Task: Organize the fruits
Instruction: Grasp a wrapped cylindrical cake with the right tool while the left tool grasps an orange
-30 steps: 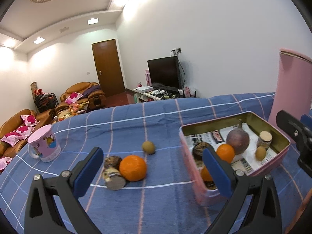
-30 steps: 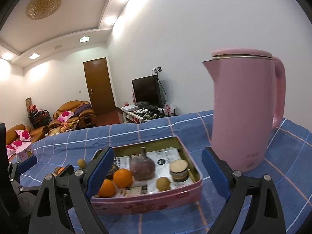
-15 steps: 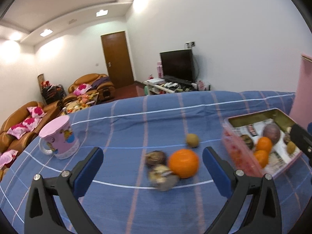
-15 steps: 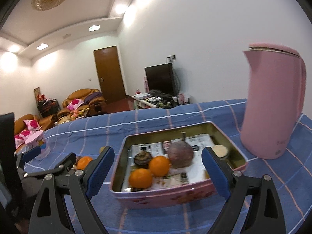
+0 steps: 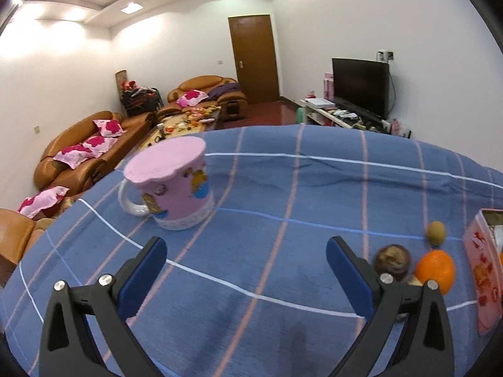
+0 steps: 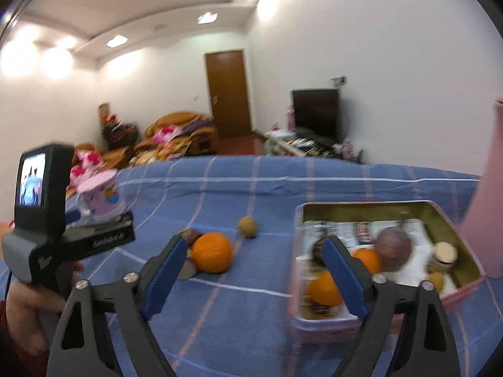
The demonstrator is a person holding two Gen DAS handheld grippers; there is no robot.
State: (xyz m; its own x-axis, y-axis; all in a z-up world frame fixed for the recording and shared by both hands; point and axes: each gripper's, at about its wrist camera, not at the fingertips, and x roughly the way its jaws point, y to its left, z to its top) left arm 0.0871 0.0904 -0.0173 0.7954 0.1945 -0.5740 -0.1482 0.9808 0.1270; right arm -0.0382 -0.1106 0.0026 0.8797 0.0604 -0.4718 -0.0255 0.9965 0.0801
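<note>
Loose fruit beside the tin, both our tongs released and holding nothing.

Our left gripper [image 5: 245,270] faces a pink mug [image 5: 171,182]; the orange [image 5: 435,270], brown fruit [image 5: 392,261] and small green fruit [image 5: 435,233] sit right of it. Only our right gripper [image 6: 251,273] sees inside the tin [image 6: 452,220], with oranges and a purple fruit [image 6: 394,248].

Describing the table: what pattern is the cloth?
Blue cloth with white and pink check lines; clearest in the left wrist view.

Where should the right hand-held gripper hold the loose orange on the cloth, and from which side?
Probably from above, fingers across the middle of the orange: it is round. The brown fruit touches its left side, so close front to back, not left to right.
</note>
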